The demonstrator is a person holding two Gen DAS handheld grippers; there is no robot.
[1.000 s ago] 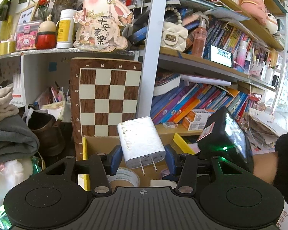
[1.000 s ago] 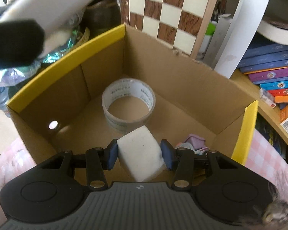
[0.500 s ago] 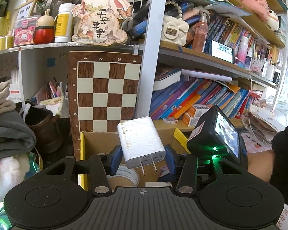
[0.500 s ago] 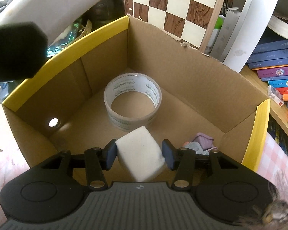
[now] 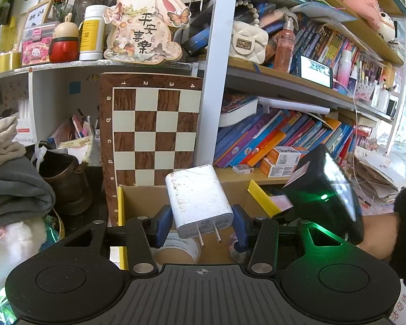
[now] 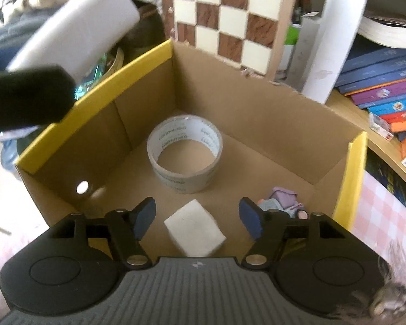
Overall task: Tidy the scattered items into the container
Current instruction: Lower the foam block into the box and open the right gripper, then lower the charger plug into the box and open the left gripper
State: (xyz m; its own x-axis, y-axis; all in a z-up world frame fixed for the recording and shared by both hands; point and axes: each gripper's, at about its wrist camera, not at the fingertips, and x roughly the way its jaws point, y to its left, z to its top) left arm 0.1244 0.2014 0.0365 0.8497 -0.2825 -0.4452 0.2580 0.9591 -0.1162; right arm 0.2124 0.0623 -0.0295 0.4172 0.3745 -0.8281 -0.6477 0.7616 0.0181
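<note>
My left gripper (image 5: 202,224) is shut on a white plug charger (image 5: 199,200), prongs toward the camera, held above the near edge of the cardboard box (image 5: 138,199). My right gripper (image 6: 197,218) is open over the box (image 6: 251,108); a white foam cube (image 6: 194,228) lies between and below its jaws, free of them. A roll of tape (image 6: 185,155) and a small purple item (image 6: 282,201) lie on the box floor. The charger also shows blurred at upper left in the right wrist view (image 6: 75,24).
A chessboard (image 5: 153,132) leans behind the box. Bookshelves with books (image 5: 270,140) fill the right. Folded cloth (image 5: 13,189) and a brown boot (image 5: 65,178) sit left of the box. A pink checked cloth (image 6: 384,224) lies right of the box.
My right gripper has opened and let go of the white foam cube, which dropped into the box. My left gripper keeps holding the charger, nearly still.
</note>
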